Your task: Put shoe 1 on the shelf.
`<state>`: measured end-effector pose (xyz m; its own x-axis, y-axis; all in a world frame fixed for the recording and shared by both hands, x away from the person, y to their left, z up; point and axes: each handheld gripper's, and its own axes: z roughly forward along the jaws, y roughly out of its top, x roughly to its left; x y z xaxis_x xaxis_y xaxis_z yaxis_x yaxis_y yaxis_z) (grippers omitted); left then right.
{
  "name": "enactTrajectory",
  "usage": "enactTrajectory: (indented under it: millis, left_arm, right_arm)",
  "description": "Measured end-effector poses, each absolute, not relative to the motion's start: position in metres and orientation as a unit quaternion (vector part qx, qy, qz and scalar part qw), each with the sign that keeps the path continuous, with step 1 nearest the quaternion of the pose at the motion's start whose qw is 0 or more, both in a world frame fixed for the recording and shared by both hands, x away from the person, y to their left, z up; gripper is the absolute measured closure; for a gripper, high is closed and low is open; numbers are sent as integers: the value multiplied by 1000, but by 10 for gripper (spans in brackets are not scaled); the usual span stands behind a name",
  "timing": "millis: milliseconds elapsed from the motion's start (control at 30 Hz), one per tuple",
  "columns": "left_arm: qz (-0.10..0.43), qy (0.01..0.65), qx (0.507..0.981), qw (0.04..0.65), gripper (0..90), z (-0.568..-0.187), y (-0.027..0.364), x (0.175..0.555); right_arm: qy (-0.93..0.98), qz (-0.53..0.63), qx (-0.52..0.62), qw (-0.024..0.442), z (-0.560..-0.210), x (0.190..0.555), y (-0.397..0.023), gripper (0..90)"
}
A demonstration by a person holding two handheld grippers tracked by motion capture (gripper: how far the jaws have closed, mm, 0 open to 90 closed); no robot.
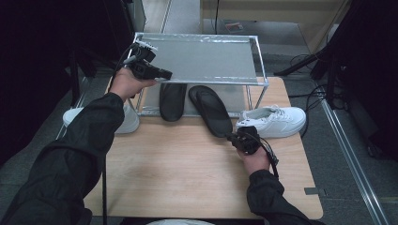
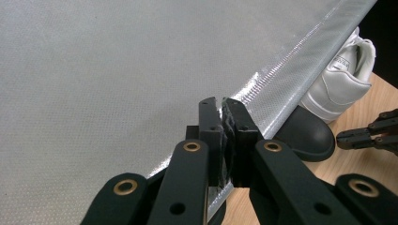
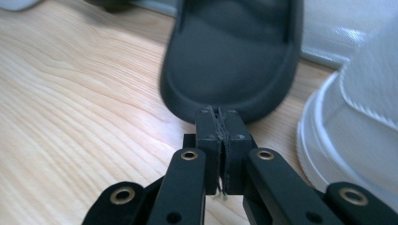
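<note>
The right tool (image 1: 233, 137) sits low over the bench (image 1: 178, 173) with its jaws shut and nothing between them. Just ahead of its tips lies the heel of a black slipper (image 1: 211, 111); in the right gripper view the tips (image 3: 222, 123) meet the rim of that slipper (image 3: 232, 61), though whether they truly touch it or stop a hair short cannot be told. The slipper runs away from the tool at a slant, its toe reaching under the rack (image 1: 202, 58). To the tool's right, close beside it, stands a white sneaker (image 1: 274, 121), whose sole edge (image 3: 328, 140) shows at the right of the right gripper view.

The left tool (image 1: 165, 74) is held up at the front left corner of the rack, level with its top shelf, jaws closed and empty. In the left gripper view its tips (image 2: 219, 105) hang over the grey shelf cloth (image 2: 94, 84) near the shiny front rail. Below and beyond that tool, on the lower level, lies a second slipper (image 1: 172, 101), well apart from the tips. Farther off in the left gripper view appear the first slipper's heel (image 2: 307, 136), the sneaker (image 2: 340, 79) and the right tool (image 2: 371, 136). Another white shoe (image 1: 129, 119) lies under the left forearm, outside the rack.
</note>
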<state>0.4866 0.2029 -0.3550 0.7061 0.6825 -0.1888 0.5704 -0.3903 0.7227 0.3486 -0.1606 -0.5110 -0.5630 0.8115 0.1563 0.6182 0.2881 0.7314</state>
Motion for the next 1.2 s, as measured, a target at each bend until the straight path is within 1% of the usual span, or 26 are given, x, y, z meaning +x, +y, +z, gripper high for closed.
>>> enactTrajectory:
  millis: [233,500,667,833,1200]
  left_arm:
    - [70,377,830,405,866,-355,203,487]
    - [73,377,831,401,863,-355,202,486]
    - [74,376,834,397,861,-354,201,487]
    - [84,372,836,395,859,-354,200,486]
    - [76,374,833,402,855,-355,202,487]
  right_arm:
    - [784,399,459,125,-516,354,-159,890]
    - [782,409,455,118,-517,363,-141,878]
    - [785,409,450,120,-519,372,-125,900]
    - [787,405,452,114,-518,383,-106,900]
    - [785,411,454,97,-517,402,-66,900]
